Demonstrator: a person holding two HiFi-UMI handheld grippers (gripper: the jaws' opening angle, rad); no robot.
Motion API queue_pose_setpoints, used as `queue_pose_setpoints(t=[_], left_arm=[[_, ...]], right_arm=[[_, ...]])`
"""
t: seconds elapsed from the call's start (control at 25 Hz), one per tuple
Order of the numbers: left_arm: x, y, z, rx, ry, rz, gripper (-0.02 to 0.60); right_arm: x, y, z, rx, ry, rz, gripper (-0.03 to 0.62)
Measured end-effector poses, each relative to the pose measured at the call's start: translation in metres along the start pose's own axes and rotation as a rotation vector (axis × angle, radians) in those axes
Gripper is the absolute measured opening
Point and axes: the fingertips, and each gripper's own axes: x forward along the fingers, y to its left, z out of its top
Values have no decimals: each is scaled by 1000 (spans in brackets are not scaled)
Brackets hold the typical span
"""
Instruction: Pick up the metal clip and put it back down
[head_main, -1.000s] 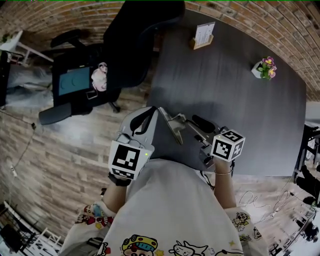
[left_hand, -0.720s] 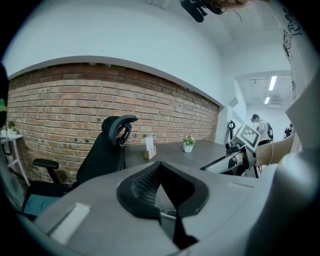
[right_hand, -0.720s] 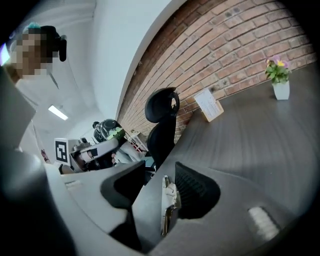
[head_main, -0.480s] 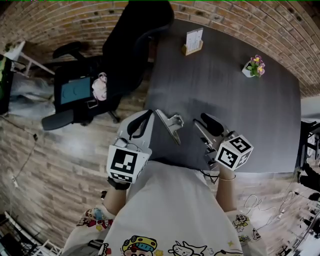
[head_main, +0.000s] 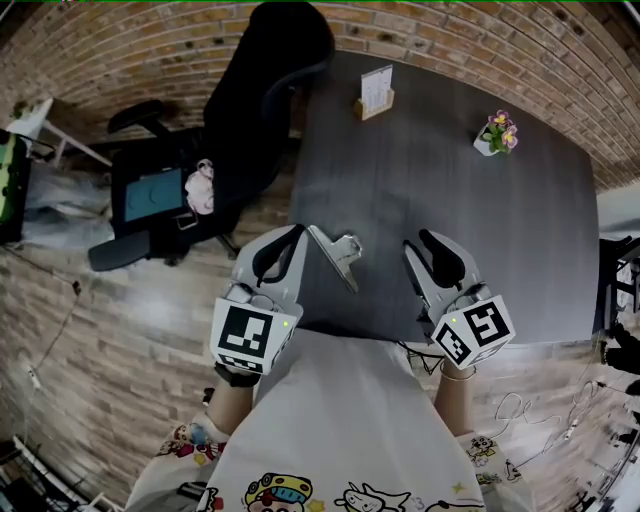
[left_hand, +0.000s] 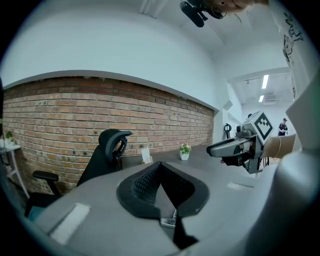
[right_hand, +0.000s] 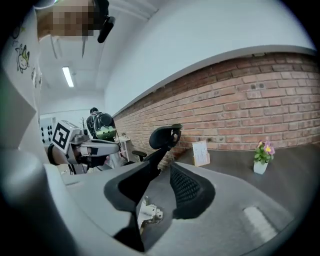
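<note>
Hazard: the metal clip (head_main: 336, 252) appears to rest near the bench's (head_main: 450, 190) 7 o'clock edge, so a brush from either tool could sweep it to the floor (head_main: 130, 330).

The left hand-held gripper (head_main: 292, 238), at the clip's 9 o'clock, is clenched on nothing. The right hand-held gripper (head_main: 428, 246), at 3 o'clock, is released; its jaws have just been narrowing, with nothing between them.

Clip: a bright metal strip, lying 11-to-5 o'clock.
</note>
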Motion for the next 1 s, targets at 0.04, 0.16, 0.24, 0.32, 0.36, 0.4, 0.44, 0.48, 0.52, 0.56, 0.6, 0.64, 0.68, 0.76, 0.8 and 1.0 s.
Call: queue_pose_setpoints(t=[0.04,0.16,0.24,0.32,0.36,0.4,0.44,0.48,0.52,0.56,0.6,0.64,0.68,0.76,0.8,1.0], left_arm=[[0,-1,4,4,-10,-4,-2],[-1,-4,12,12,-28,-12,-2],[-1,-5,15,15,-32,-16,-2],[0,-6,20,20,-39,-21,-2],[0,-6,21,22,-41,-22,-2],[1,-6,22,23,-43,-22,-2],[1,-6,23,23,-45,-23,-2],[1,-5,24,23,-47,-23,-2],[1,-5,24,23,-48,-23,-2],[1,-4,24,24,-49,-23,-2],[1,-3,25,25,-50,-24,-2],[1,-2,25,25,-50,-24,-2],[1,-1,25,24,-49,-23,-2],[1,1,22,21,-40,-21,-2],[2,2,20,19,-36,-20,-2],[4,5,17,9,-33,-20,-2]], right_arm=[[-3,0,5,-19,-11,-10,126],[-11,1,20,-61,-49,-37,108],[-16,0,28,-73,-74,-55,96],[-20,-3,33,-72,-93,-76,87],[-21,-5,35,-69,-100,-88,86],[-22,-6,36,-67,-106,-99,82],[-23,-8,37,-67,-110,-109,75],[-24,-9,38,-68,-114,-118,69],[-25,-9,38,-69,-118,-124,63],[-25,-10,39,-70,-122,-130,57],[-25,-11,40,-72,-125,-135,53],[-25,-11,40,-75,-127,-141,44],[-24,-12,41,-78,-129,-147,37],[-23,-13,42,-83,-132,-159,24],[-23,-14,42,-82,-133,-163,17],[-17,-17,38,-69,-118,-172,2]])
